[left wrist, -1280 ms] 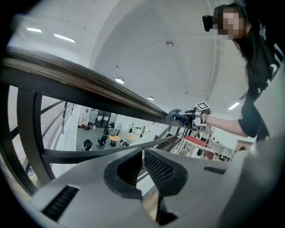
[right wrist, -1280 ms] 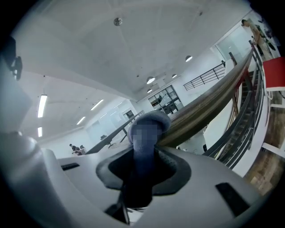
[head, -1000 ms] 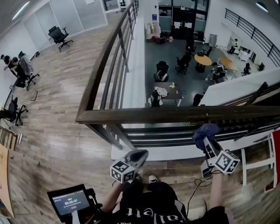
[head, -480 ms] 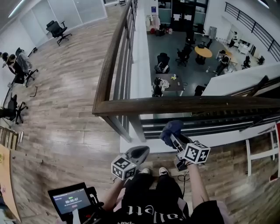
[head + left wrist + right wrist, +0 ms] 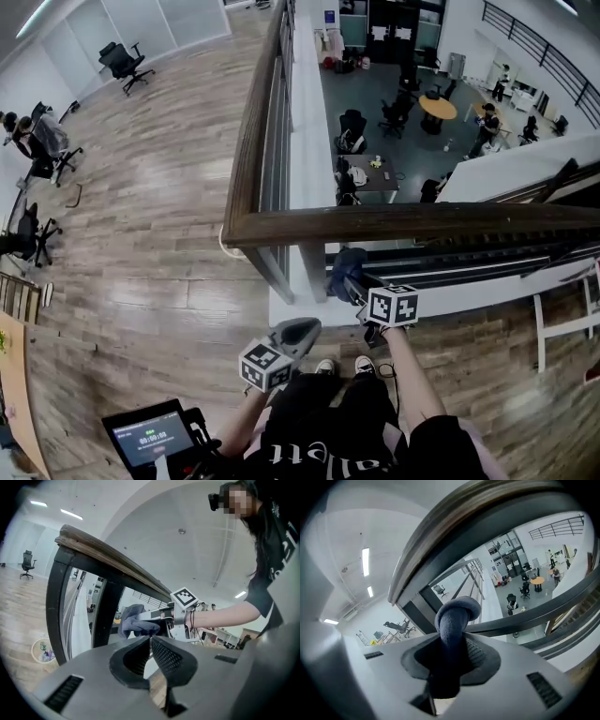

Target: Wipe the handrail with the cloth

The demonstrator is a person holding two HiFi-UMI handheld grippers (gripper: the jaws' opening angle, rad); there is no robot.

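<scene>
Right claw (image 5: pixel 450 654): clenched on dark cloth (image 5: pixel 453 618), under handrail (image 5: pixel 422 223). Left claw (image 5: pixel 151 641): clenched, empty. Risk: bunched cloth may snag the rail edge, pull free and drop below.

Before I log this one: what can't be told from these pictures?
- Head view: the timer on the screen is too small to read.
- Head view: the handrail runs off the right edge; its end is cut off.
- Right gripper view: the cloth fills the right gripper, hiding the jaws' inner faces.
- Any dirt on the handrail: too small in every view.
</scene>
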